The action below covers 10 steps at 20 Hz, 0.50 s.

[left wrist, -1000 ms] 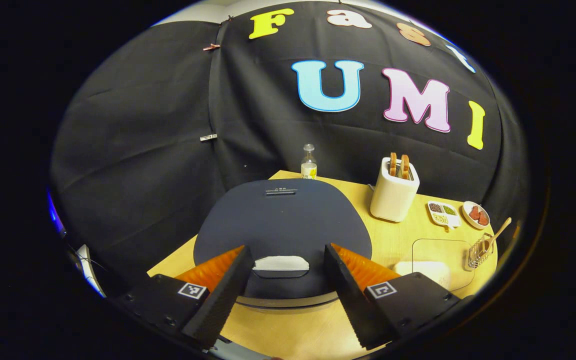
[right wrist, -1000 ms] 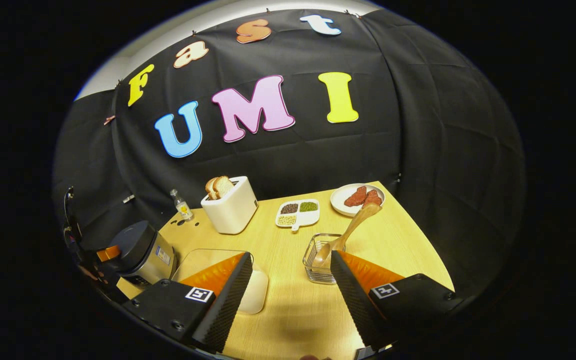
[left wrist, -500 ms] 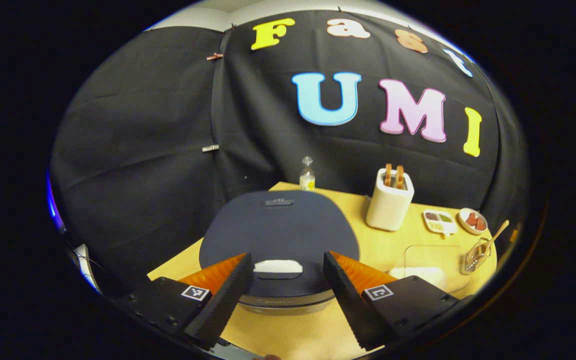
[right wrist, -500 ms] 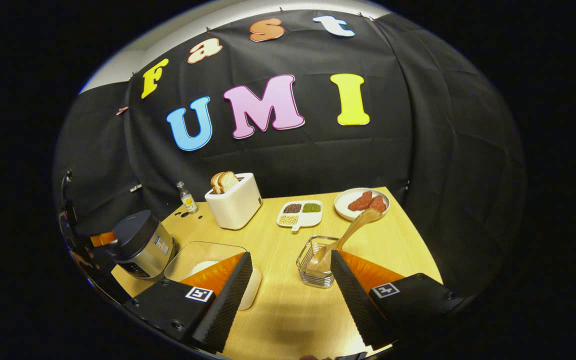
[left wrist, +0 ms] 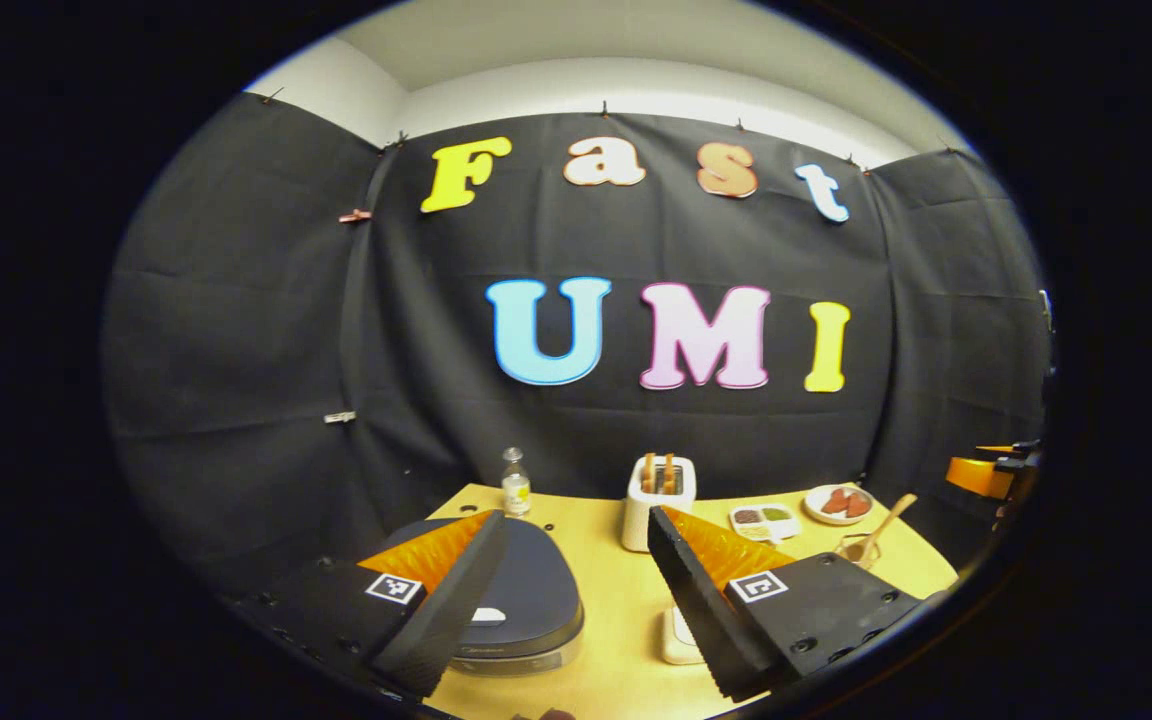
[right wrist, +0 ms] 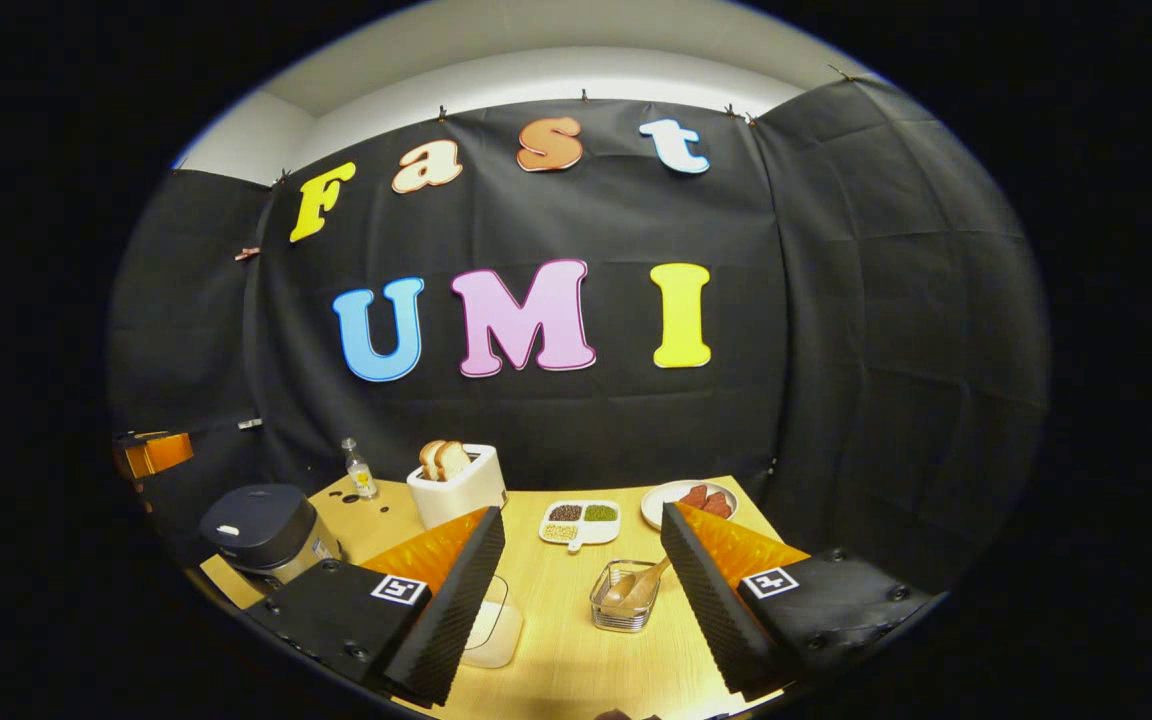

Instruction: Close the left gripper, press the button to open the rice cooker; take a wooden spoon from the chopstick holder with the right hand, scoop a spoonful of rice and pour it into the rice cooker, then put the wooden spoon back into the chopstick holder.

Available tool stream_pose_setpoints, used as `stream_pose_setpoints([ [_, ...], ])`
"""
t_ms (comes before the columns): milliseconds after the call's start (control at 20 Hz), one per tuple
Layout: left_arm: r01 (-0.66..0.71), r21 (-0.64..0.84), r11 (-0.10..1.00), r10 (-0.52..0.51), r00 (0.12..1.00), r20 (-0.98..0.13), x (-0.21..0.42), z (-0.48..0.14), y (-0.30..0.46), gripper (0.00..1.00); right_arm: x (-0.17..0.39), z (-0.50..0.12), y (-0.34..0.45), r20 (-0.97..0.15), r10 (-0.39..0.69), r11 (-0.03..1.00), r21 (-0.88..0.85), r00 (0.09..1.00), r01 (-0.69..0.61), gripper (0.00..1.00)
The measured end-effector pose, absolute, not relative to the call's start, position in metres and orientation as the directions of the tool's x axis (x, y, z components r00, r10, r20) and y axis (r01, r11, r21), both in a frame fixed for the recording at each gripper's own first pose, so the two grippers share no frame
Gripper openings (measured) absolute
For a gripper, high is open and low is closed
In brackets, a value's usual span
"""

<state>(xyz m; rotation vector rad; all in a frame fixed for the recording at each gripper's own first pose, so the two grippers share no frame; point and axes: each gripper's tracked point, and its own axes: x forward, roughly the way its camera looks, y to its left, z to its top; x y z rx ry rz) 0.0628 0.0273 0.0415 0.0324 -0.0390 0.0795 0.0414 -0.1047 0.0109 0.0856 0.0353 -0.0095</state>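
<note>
The rice cooker (left wrist: 521, 600) sits at the tabletop's (right wrist: 576, 660) left front corner with its lid down, and its pale release button (left wrist: 487, 616) peeks out beside the left gripper's (left wrist: 561, 590) own left finger. A second ago that lid filled the lower left gripper view with the button centred between the fingers; now both grippers have pulled back and up, the table has shrunk, and the wall top shows. The press has not happened, and the retreat likely means the approach must be made afresh. The left gripper's jaws stand wide, so closing them is still owed before any press. The right gripper (right wrist: 581, 590) is also spread wide and holds nothing.

The spoon (right wrist: 636, 585) rests in the holder (right wrist: 624, 610) near the front edge, right of centre. Its long axis leans, bowl down in the holder and handle rising up and away to the right, towards the plate (right wrist: 676, 497) by the far right corner. The rice box (right wrist: 491, 625) lies between cooker and holder.
</note>
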Motion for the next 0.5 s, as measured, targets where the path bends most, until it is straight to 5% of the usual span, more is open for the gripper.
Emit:
stream_pose_setpoints([
  [500, -0.037, -0.075, 0.997, 0.039, 0.999, 0.018, -0.019, 0.023, 0.008, 0.96, -0.023, 0.004, -0.075, -0.052, -0.063, 0.998, 0.012, 0.997, 0.063, 0.99],
])
